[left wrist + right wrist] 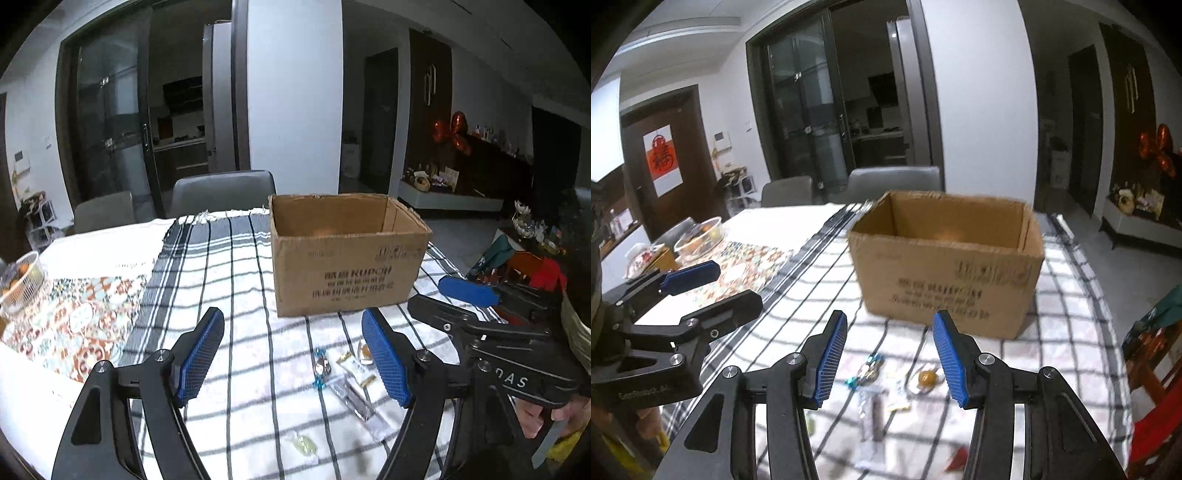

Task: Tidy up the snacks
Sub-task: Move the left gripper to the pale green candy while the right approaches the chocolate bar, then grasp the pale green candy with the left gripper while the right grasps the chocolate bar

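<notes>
Both the left gripper [293, 354] and right gripper [889, 356] hover with jaws apart and empty above the candies [322, 367] on the tabletop [229, 295], near the open cardboard box [347, 254] that probably will receive them.

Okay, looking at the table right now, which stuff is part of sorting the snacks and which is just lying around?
Part of the job:
cardboard box
blue-wrapped candy
clear long packet
orange sweet
pale green candy
left tongs, right tongs, both open

Just lying about:
white basket
glass bowl
grey chairs

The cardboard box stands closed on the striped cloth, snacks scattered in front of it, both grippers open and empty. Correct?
Not quite: the cardboard box is open-topped; the right wrist view looks into it. The snacks, left gripper and right gripper are as stated.
</notes>
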### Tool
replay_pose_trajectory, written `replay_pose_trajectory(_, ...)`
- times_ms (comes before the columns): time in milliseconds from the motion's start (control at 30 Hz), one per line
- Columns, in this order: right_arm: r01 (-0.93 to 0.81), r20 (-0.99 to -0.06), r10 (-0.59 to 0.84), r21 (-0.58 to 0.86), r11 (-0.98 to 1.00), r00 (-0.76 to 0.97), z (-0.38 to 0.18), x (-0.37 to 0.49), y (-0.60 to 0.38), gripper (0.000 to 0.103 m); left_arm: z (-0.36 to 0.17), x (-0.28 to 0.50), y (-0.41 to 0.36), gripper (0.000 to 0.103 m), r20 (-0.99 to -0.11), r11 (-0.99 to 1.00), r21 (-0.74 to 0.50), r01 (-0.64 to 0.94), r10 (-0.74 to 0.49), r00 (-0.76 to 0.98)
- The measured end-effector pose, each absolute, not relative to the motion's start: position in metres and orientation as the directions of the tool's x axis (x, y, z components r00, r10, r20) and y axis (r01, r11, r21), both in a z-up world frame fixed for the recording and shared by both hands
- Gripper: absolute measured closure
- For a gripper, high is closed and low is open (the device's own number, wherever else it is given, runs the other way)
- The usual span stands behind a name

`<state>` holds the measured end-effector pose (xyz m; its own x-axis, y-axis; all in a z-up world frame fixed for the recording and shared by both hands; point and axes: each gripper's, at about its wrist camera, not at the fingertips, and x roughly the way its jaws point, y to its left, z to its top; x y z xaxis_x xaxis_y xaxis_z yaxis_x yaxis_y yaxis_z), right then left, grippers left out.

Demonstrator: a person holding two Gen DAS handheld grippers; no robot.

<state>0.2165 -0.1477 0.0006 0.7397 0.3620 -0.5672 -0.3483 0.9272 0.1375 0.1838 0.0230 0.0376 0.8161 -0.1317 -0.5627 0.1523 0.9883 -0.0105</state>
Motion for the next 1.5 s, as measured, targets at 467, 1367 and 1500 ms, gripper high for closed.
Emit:
replay_pose_trajectory(467,-0.395,-0.655,0.398,0.162,0.904,0.642,-0.062,0.196,-0.129,0.054,-0.034,0.141,0.03,0.031,-0.624,0.994,-0.002,0.11,-0.087,0.777)
replay_pose_trajectory(1367,-0.373,-0.772,0.393,0.218,0.902,0.499,-0.132,0.211,-0.115,0.065,-0.114,0.167,0.026,0.071,-0.789,0.98,-0.171,0.1,-0.197,0.583)
replay_pose_trajectory(1500,-0.376,-0.783,0.385,0.209,0.903,0.489,-0.138,0.216,-0.111,0.065,-0.118,0.171,0.025,0.073,-0.793,0.979,-0.179,0.099,-0.203,0.575)
